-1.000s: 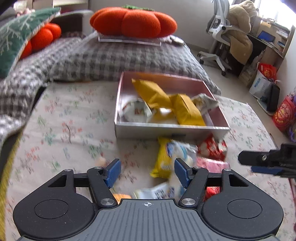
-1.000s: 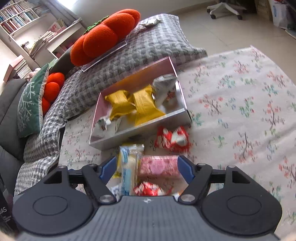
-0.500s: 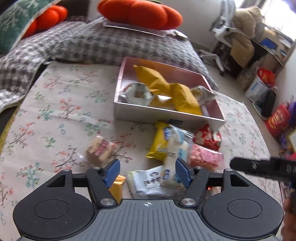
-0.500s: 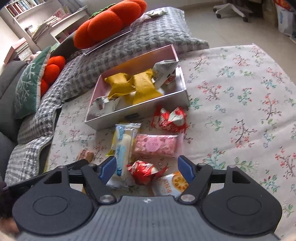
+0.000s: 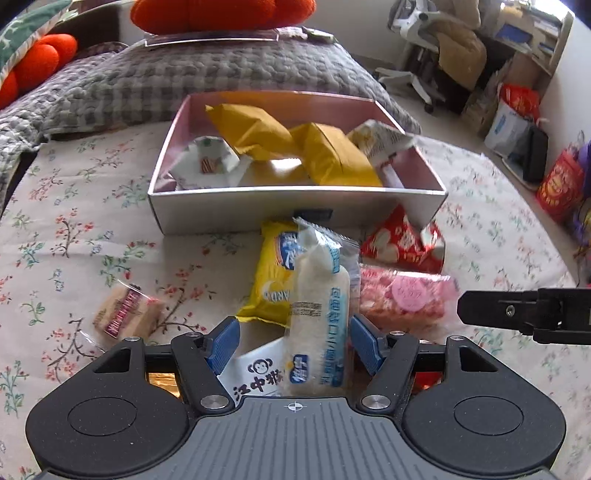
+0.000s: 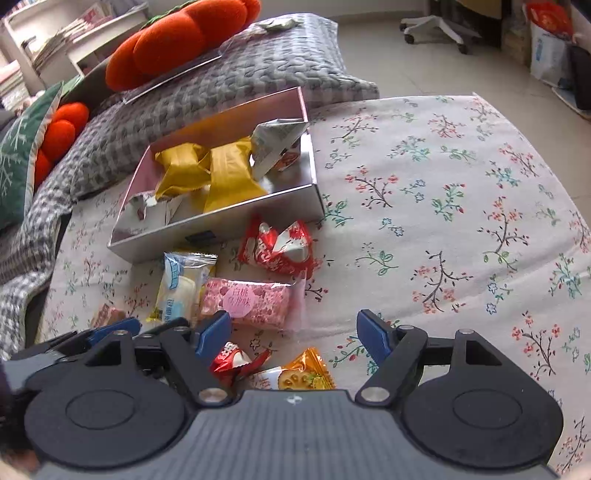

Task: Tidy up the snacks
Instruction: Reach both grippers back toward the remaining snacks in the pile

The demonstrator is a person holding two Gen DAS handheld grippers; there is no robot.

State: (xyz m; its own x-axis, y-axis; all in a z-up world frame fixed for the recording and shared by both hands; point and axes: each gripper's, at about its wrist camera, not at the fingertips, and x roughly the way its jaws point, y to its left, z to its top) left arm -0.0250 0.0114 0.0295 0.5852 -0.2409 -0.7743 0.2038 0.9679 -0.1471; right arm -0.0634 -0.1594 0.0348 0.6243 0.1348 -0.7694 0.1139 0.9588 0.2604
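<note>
A silver box (image 5: 229,210) (image 6: 236,225) on a floral cloth holds two yellow packets (image 5: 325,158) and white wrapped snacks. Loose snacks lie in front of it. My left gripper (image 5: 293,341) is open, its blue fingers on either side of a white and blue snack pack (image 5: 321,317) (image 6: 177,284). A yellow packet (image 5: 271,280), a pink pack (image 5: 402,295) (image 6: 247,301) and a red pack (image 5: 402,245) (image 6: 277,249) lie beside it. My right gripper (image 6: 293,336) is open and empty above a small red snack (image 6: 232,360) and an orange cracker pack (image 6: 303,374).
A small brown snack (image 5: 125,315) lies to the left. A white monkey-print pack (image 5: 258,374) lies under my left gripper. Grey checked cushions (image 5: 207,70) and an orange pumpkin pillow (image 6: 177,40) lie behind the box. An office chair (image 5: 413,22) and bags (image 5: 517,118) stand at the right.
My left gripper has moved forward and down until its open fingers straddle the white and blue pack. My right gripper has drawn back and right, bringing the small red and orange snacks into view.
</note>
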